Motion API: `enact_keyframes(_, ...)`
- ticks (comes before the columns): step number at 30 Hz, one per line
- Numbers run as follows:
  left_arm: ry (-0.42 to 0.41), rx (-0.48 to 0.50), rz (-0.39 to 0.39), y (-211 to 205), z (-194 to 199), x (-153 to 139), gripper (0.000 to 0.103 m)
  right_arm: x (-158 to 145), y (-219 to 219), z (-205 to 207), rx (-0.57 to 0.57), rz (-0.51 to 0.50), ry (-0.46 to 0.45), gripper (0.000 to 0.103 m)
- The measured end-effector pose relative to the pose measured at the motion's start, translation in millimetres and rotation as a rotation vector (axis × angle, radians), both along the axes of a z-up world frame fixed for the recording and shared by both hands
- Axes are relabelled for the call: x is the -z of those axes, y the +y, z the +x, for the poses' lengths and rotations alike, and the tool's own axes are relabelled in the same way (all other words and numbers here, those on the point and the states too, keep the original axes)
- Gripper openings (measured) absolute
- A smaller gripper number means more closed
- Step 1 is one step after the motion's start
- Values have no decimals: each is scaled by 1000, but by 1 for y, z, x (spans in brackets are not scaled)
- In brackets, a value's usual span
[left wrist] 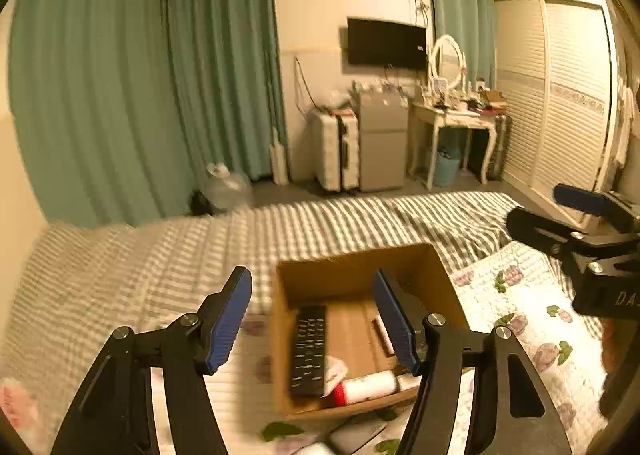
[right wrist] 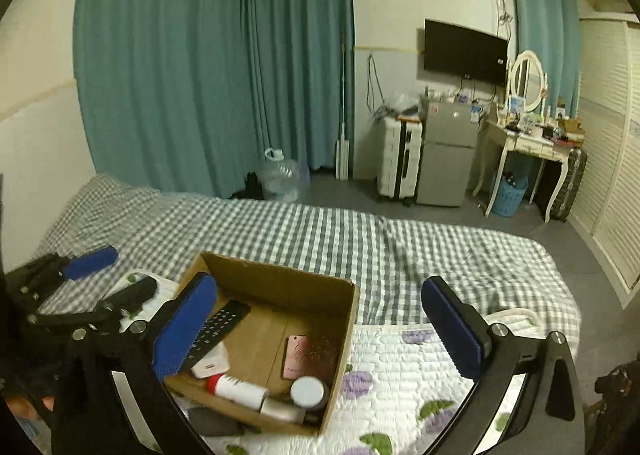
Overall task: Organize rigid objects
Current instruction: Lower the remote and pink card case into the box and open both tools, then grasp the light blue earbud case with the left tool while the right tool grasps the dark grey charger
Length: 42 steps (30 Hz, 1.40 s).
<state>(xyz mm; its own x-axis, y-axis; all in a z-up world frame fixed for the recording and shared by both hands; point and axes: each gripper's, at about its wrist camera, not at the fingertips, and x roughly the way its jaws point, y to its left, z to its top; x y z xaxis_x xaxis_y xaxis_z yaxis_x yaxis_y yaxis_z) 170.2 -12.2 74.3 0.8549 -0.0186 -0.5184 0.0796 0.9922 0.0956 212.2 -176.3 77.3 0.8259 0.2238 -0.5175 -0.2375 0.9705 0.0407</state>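
While the open brown cardboard box (right wrist: 276, 339) holds a black remote (right wrist: 218, 329), both grippers, left (left wrist: 316, 323) and right (right wrist: 320, 335), hover above it, fingers spread wide, empty.

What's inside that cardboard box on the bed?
In the cardboard box: a black remote control, a white bottle with a red cap, a pink phone, a round white-lidded jar and a small white packet. The near wall hides whatever lies beneath them.

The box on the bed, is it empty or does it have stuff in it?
It has stuff in it. The box is open on top, with a remote, a white bottle and a pink card inside.
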Motion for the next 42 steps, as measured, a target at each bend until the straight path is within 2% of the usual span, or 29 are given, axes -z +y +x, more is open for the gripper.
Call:
enact_keyframes(4, -42, -17, -7, 16, -40, -28, 70, -29, -2, -43, 6, -4, -47, 103)
enact_keyframes(7, -61, -25, 6, 21, -65, -35, 71, -41, -3, -71, 8, 3, -65, 103)
enact_keyframes(10, -61, -30, 13, 25, -83, -27, 71, -46, -1, -96, 3, -9, -78, 103)
enact_keyframes(13, -50, -40, 18, 29, -95, -9, 71, -37, 4, -117, 6, -29, -83, 103)
enact_keyframes(17, -26, -37, 36, 36, -109, 33, 71, -5, 9, -137, -8, -27, -45, 103)
enact_keyframes(19, 19, -46, 8, 42, -106, 59, 71, 18, 13, -139, -5, -19, -3, 103)
enact_keyframes(22, 92, -74, -62, 50, -95, 96, 71, 50, 22, -133, -6, -30, 39, 103)
enact_keyframes(25, 153, -83, -67, 47, -82, 132, 71, 81, 31, -122, -9, -41, 72, 103)
enact_keyframes(29, 267, -28, -68, 41, -72, 178, 71, 127, 38, -101, -23, -52, 148, 103)
enact_keyframes(32, 324, 1, -23, 33, -68, 204, 71, 159, 36, -92, -34, -42, 214, 103)
enact_keyframes(35, 362, 9, 75, 17, -61, 224, 71, 184, 34, -82, -34, -40, 286, 103)
enact_keyframes(38, 357, 34, 135, 3, -56, 233, 71, 194, 31, -77, -28, -32, 317, 103)
enact_keyframes(42, 431, 24, 186, -4, -41, 257, 70, 197, 26, -78, -30, -12, 321, 103)
